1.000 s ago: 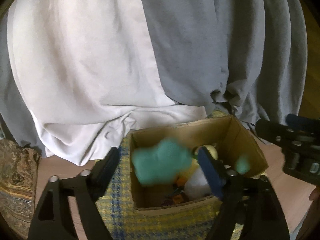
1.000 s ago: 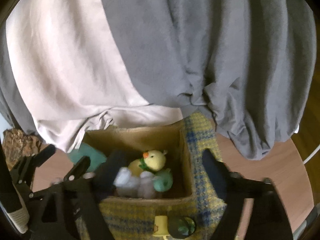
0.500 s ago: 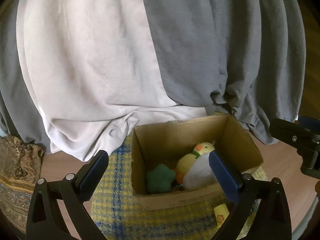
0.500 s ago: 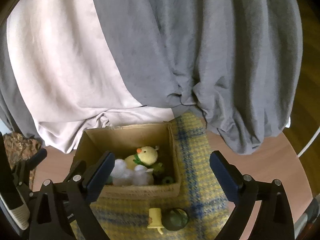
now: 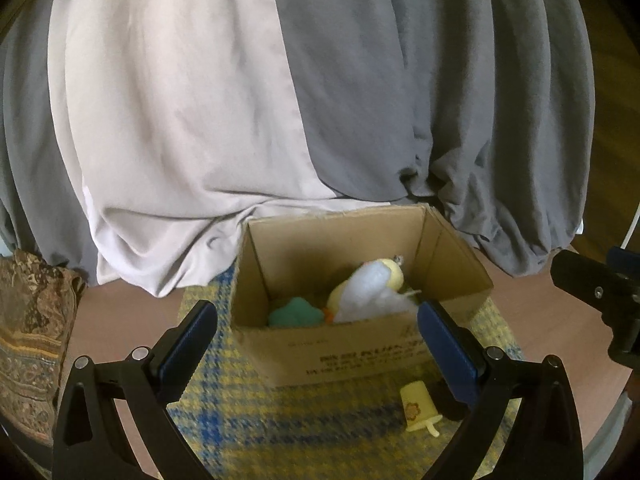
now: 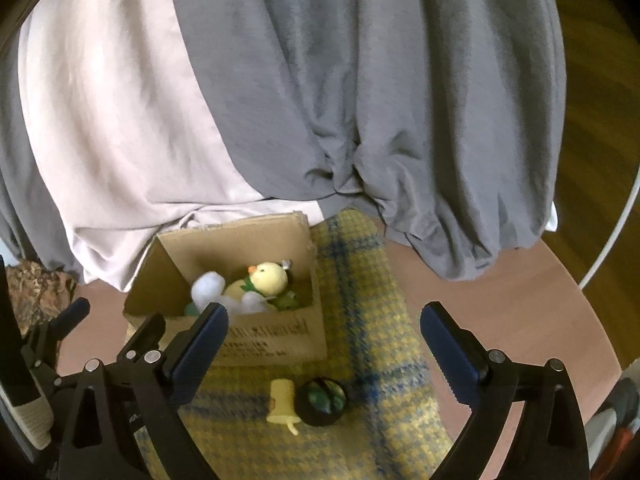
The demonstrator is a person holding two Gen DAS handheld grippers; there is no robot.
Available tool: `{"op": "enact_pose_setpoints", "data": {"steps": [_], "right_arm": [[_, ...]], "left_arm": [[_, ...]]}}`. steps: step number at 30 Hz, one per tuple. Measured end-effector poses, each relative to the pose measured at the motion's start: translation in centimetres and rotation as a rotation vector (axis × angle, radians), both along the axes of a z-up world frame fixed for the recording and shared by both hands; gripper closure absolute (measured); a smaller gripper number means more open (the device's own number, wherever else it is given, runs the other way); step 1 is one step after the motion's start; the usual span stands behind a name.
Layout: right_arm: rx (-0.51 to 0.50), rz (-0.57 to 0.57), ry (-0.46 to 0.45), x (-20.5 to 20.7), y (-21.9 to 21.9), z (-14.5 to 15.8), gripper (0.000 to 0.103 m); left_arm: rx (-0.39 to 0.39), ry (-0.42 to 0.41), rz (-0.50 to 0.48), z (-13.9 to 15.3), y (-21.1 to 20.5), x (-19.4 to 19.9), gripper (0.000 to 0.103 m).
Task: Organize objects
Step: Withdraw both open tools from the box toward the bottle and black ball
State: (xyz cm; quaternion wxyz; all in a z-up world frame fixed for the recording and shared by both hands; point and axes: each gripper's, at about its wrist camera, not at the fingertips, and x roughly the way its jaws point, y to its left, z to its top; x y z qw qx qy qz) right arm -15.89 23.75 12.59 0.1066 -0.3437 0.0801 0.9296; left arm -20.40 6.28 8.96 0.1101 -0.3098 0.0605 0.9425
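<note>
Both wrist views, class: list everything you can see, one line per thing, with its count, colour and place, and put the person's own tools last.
cardboard box: 1, brown, open-topped, on the mat.
chick toy: 1, yellow, orange beak, inside the box.
white fluff: 1 clump, white, in the box against the chick.
teal plush: 1, teal, box's near left corner.
small cup: 1, pale yellow, on the mat in front of the box.
round object: 1, dark green, touching the cup's right side.
mat: 1, yellow-blue check, on the table.
table: 1, reddish brown.
drapes: grey and white, behind.
patterned cloth: 1, brown, far left.
left gripper: jaws open, empty.
right gripper: jaws open, empty.
</note>
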Motion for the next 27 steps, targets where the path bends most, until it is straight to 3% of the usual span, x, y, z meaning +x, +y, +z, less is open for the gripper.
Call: {"op": "enact_pose_setpoints", "data": {"steps": [12,27], "right_arm": [[-0.018,-0.007,-0.043,2.0,0.7,-3.1,0.006],[-0.029,0.016,-0.156,1.2,-0.6,-10.4,0.006]], "left_arm": [[0.007,-0.001,0.031,-2.6,-0.2,2.9,0.001],[-0.027,-0.065,0.081,-8.3,-1.2,3.1,0.001]]}}
